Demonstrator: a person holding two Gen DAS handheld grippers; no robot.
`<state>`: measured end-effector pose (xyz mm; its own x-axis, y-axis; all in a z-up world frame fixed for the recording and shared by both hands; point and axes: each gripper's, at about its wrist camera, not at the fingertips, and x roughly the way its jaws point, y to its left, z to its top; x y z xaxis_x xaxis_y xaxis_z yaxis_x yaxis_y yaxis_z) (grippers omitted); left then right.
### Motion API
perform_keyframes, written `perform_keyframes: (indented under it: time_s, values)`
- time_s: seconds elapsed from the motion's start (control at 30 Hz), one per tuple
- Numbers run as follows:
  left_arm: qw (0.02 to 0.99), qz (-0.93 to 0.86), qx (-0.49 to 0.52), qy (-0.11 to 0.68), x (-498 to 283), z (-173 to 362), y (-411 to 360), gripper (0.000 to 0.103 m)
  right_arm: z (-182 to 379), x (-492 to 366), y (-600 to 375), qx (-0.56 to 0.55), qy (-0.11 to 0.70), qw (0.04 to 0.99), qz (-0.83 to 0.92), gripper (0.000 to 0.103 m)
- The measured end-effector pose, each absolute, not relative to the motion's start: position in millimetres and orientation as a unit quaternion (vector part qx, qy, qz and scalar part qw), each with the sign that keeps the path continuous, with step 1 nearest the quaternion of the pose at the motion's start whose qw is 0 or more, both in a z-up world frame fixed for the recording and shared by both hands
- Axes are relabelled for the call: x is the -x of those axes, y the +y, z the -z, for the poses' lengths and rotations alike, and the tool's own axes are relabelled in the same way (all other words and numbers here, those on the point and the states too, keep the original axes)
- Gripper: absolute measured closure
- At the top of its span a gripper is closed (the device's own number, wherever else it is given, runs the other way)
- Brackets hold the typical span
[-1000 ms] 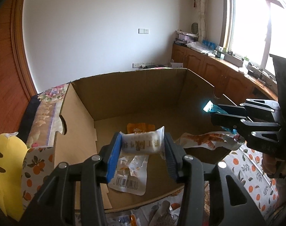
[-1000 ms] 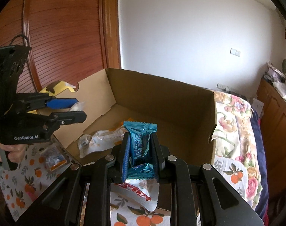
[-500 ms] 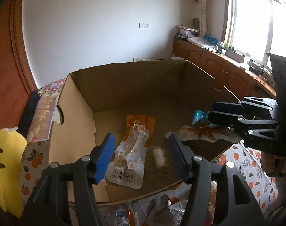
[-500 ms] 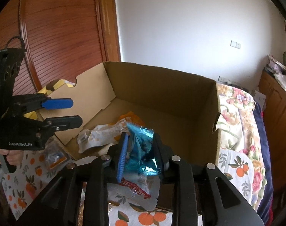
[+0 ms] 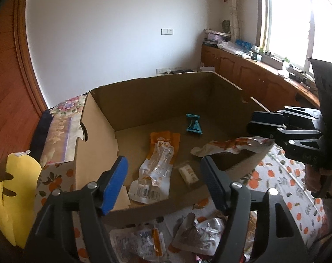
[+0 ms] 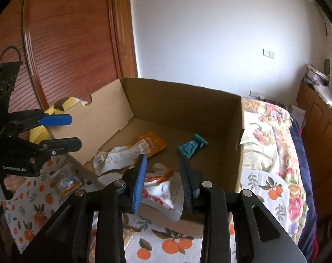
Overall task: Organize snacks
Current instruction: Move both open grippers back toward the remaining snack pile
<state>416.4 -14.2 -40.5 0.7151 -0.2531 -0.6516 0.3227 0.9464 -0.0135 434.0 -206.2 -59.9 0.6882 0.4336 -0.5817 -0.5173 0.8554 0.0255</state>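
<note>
On the left wrist view, my left tool [image 5: 163, 182] now stands spread wide with nothing between its fingers; a second ago it pinched a small white packet [image 5: 188, 173], and that packet now lies on the floor of the cardboard box [image 5: 166, 92], just beside the long orange-and-clear pouch [image 5: 157, 166]. The teal snack [image 5: 194, 124] has also arrived, resting farther back near the rear wall, while a white-and-red wrapper [image 5: 231, 145] drapes over the box's right rim below the other tool. Loose packets [image 5: 166, 239] wait on the orange-print cloth [image 5: 282, 179] in front of the box, so I judge the sorting is only partly done. On the right wrist view, my right tool [image 6: 162, 182] is likewise parted and empty, where a moment before it clamped the teal snack [image 6: 191, 146]; that one now sits inside the box [image 6: 181, 94] toward the right wall. The draped wrapper [image 6: 163, 188] hangs on the near rim just ahead of my fingers, and the left tool [image 6: 60, 131] hovers open at the left. Both drops having landed, I would next turn back for the remaining packets [image 6: 67, 180] on the cloth.
</note>
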Motion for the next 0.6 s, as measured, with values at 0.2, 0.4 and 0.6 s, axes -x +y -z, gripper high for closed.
perform_keyframes:
  time_s: [0.2, 0.4, 0.6]
  values:
    - [0.922, 0.169, -0.061, 0.343, -393.2, 31.3, -14.5, 0.033, 48.2, -410.1, -209.1, 0.075, 0.287, 0.920, -0.257, 0.070]
    - [0.918, 0.187, -0.059, 0.345, -359.8, 28.7, -16.0, 0.033, 44.4, -377.8, -214.4, 0.070, 0.284, 0.921, -0.256, 0.066]
    - [0.910, 0.211, -0.053, 0.354, -321.2, 43.3, -17.4, 0.033, 55.7, -342.6, -220.8, 0.056, 0.293, 0.921, -0.252, 0.059]
